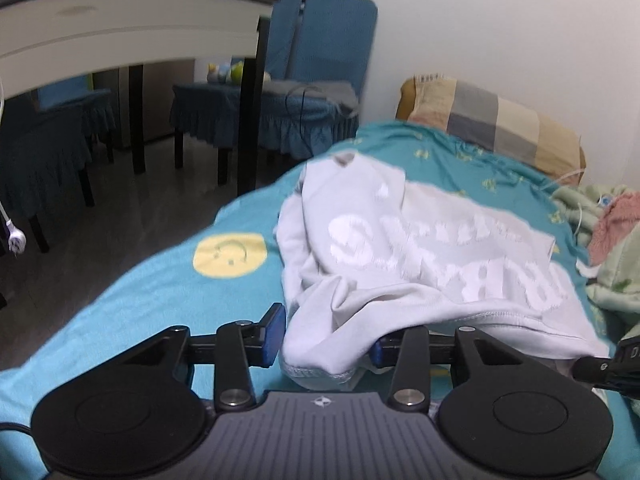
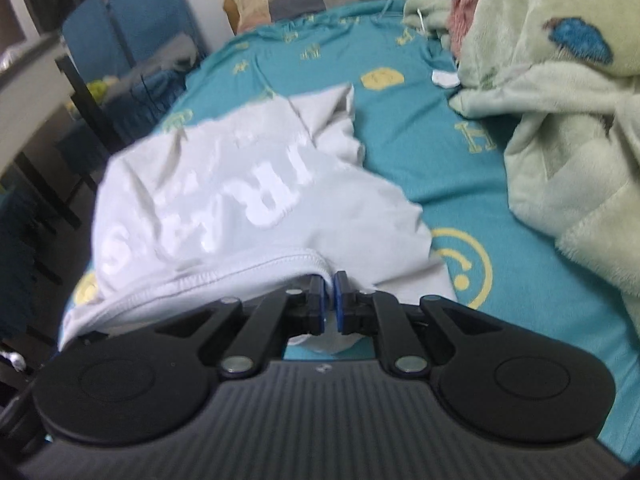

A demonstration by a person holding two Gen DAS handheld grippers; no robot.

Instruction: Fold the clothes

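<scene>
white t-shirt, crumpled, white lettering

Light: dim, even indoor | blur: motion smear throughout | edges: fisheye-bent

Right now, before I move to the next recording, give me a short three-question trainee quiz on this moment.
1. True or false: the white shirt lies on a teal sheet.
2. Which gripper has hem fabric in a narrow gap: A left, B right?
3. Fill in: right of the shirt, in the right wrist view, lies a pale green ____.

Key: 1 true; 2 B; 3 blanket.
</scene>
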